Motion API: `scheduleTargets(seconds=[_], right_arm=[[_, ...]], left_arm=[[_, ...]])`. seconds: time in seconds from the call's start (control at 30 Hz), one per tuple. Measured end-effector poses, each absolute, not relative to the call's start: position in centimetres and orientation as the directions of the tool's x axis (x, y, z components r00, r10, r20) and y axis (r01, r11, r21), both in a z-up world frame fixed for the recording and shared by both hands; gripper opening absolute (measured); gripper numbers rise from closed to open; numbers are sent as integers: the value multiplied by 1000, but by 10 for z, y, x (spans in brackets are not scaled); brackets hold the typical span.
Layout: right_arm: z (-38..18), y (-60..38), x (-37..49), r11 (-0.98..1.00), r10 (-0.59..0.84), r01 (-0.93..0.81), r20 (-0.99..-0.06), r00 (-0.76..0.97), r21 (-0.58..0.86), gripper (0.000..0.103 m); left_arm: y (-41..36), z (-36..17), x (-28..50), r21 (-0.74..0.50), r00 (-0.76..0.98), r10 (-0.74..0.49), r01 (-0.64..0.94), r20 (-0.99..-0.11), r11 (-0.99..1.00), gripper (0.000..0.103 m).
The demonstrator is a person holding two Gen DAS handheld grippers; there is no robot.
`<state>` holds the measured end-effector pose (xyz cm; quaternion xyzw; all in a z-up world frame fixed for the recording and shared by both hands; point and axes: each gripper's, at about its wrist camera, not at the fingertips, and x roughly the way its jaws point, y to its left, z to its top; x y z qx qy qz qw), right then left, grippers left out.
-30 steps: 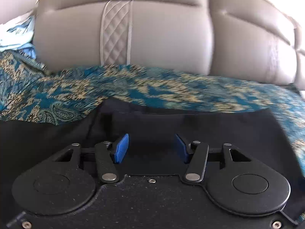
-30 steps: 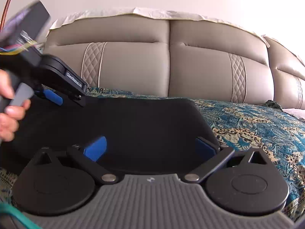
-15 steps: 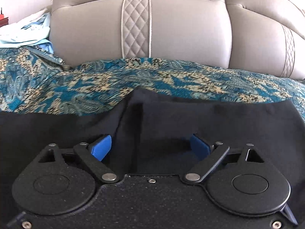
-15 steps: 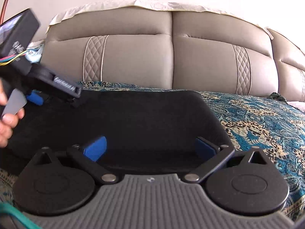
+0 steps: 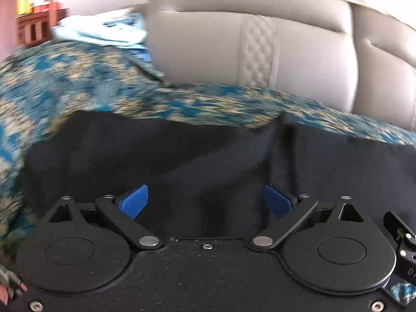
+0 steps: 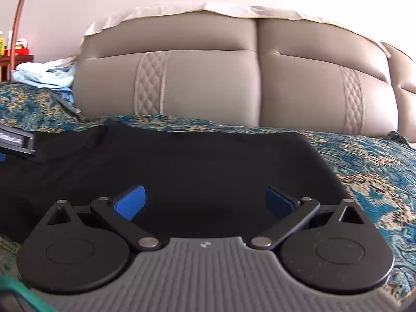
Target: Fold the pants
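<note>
Black pants lie flat on a teal patterned bedspread, with a fold ridge running up at the right. My left gripper hovers low over the dark cloth. Its jaws are opening and stand wide, with the blue pads pressing on nothing. In the right wrist view the pants spread from the left edge to a rounded right corner. My right gripper is open above them, holding nothing. The black casing of the left tool shows at the far left edge.
A grey padded headboard rises behind the bed. Pale blue cloth is piled at the back left, next to a wooden stand. Bare bedspread lies to the right of the pants.
My left gripper has opened from half-wide to wide and slid left along the pants, nearly leaving the right wrist view. The right gripper has stayed open and shifted only slightly.
</note>
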<state>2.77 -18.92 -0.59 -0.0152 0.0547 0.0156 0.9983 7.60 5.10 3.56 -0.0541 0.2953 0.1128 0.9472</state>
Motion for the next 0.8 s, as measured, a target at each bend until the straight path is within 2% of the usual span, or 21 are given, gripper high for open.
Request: scheduleTargets(seconds=[0.2,0.37,0.8], right_arm=[[-7,-168,27,991,86,-96,-113,990,-89,103],[-9,-150,24,979,162,-176,-126,979,-107,103],[2,-115,32,958,270,-280,-128,954,-67,103]], left_arm=[[92,39,41,-36,784,278,-357,-554,933,97],[125,36,23,-62,749,330,-442,-575,895,97],[184,28,9,-219,710,350,-577,-610,787,97]])
